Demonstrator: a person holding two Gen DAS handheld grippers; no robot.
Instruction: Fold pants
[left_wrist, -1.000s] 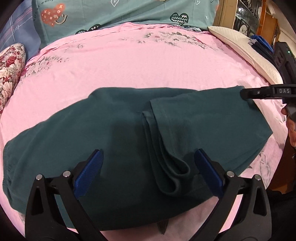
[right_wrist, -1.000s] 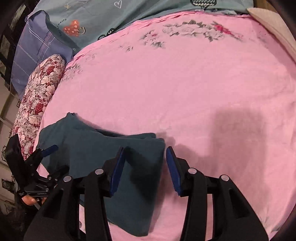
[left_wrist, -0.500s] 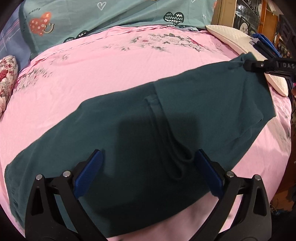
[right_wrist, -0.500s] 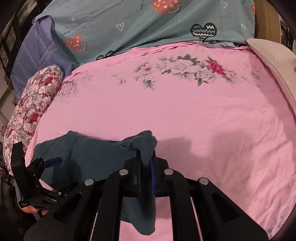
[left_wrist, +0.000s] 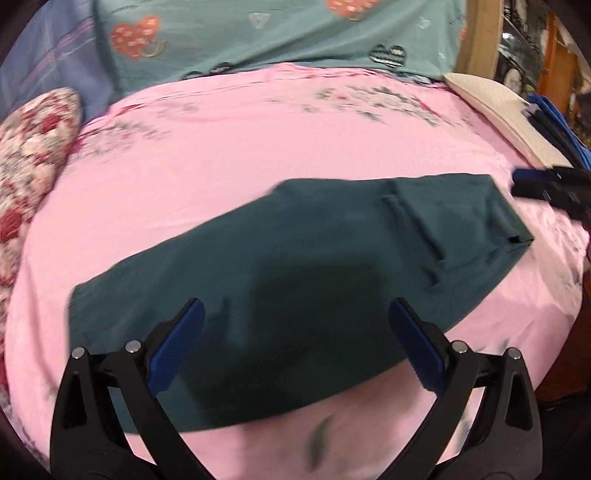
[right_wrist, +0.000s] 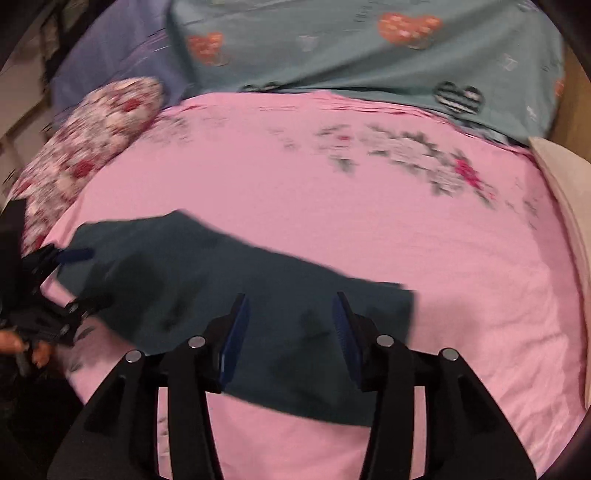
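Note:
The dark teal pants (left_wrist: 295, 266) lie flat on the pink bed sheet (left_wrist: 258, 147), folded over at the right end. My left gripper (left_wrist: 295, 343) is open and empty above their near edge. My right gripper (right_wrist: 290, 332) is open and empty over the pants' (right_wrist: 221, 280) right end. The right gripper also shows in the left wrist view (left_wrist: 550, 188), just off the pants' far right corner. The left gripper also shows at the left edge of the right wrist view (right_wrist: 62, 288). Both views are blurred by motion.
A floral pillow (left_wrist: 33, 147) lies at the left. A teal heart-print cover (left_wrist: 258, 33) and a blue plaid pillow (left_wrist: 44, 62) line the head of the bed. A cream pillow (left_wrist: 506, 118) and blue items (left_wrist: 554, 125) lie at the right edge.
The right gripper closed on the pants' right end, lifted it, then opened and let it drop flat. The pants now lie straighter. Both grippers have pulled back and up.

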